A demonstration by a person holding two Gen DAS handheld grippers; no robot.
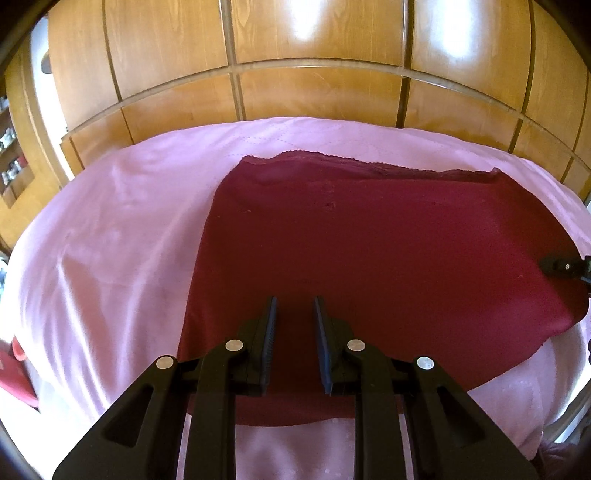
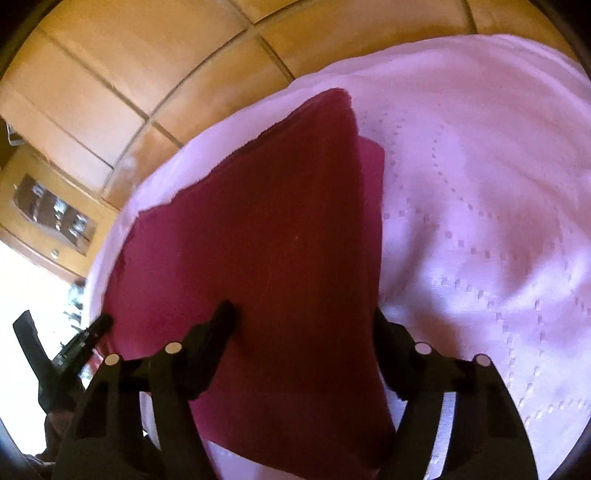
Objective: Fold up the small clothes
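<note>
maroon garment (image 1: pixel 369 251) on pink bedspread (image 1: pixel 110 240)

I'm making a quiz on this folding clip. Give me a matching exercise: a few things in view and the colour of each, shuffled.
Things:
1. garment
2. bed cover
3. wardrobe doors
4. left gripper

Colours:
A. black
B. pale pink
C. dark red
D. honey-brown wood

Pairs: 1-C, 2-B, 3-D, 4-A
</note>
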